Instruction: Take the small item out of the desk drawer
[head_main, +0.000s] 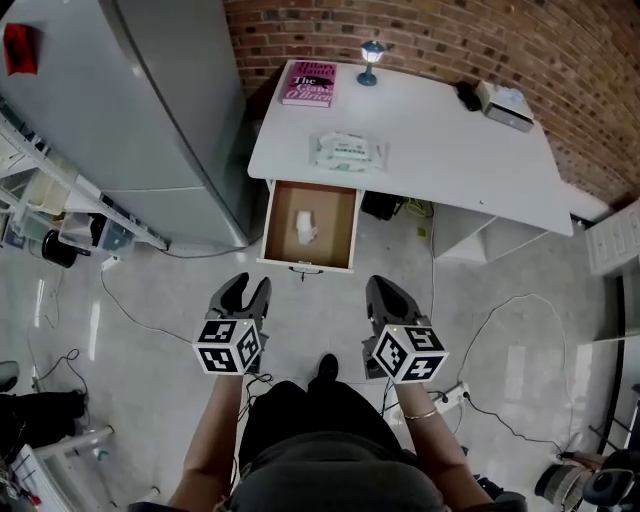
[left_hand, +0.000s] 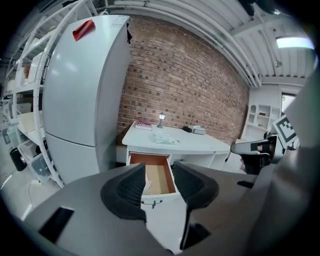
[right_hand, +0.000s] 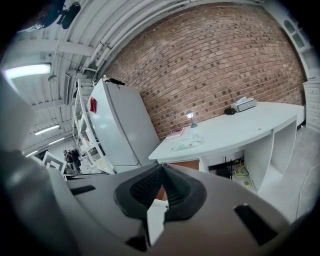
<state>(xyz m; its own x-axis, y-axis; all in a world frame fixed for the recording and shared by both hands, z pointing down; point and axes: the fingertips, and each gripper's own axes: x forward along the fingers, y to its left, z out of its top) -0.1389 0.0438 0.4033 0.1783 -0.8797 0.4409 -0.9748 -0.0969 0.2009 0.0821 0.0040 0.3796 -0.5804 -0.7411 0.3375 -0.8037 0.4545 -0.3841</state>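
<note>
The left gripper (head_main: 243, 287) is holding its two jaws well apart with nothing between them. In its own view, the left gripper (left_hand: 159, 172) is framing the open drawer (left_hand: 161, 177) far off through the gap. The right gripper (head_main: 385, 290) is keeping its jaws pressed together at the tips, and the right gripper view (right_hand: 161, 172) is showing nothing caught in them. Both grippers are hovering in the lower middle of the head view, above the pale floor (head_main: 160, 290) and well apart from the furniture.

Above them, at the frame's centre, the wooden drawer (head_main: 337, 215) is standing pulled out from the white desk (head_main: 450, 160). The small white item (head_main: 305, 228) is lying on the drawer's bottom, left of its middle.

On the desk top, a wipes packet (head_main: 347, 151) is sitting just above the drawer, while a pink book (head_main: 308, 84) and a small lamp (head_main: 371, 60) are resting near the brick wall (head_main: 450, 35). A grey refrigerator (head_main: 150, 110) is filling the upper left.
</note>
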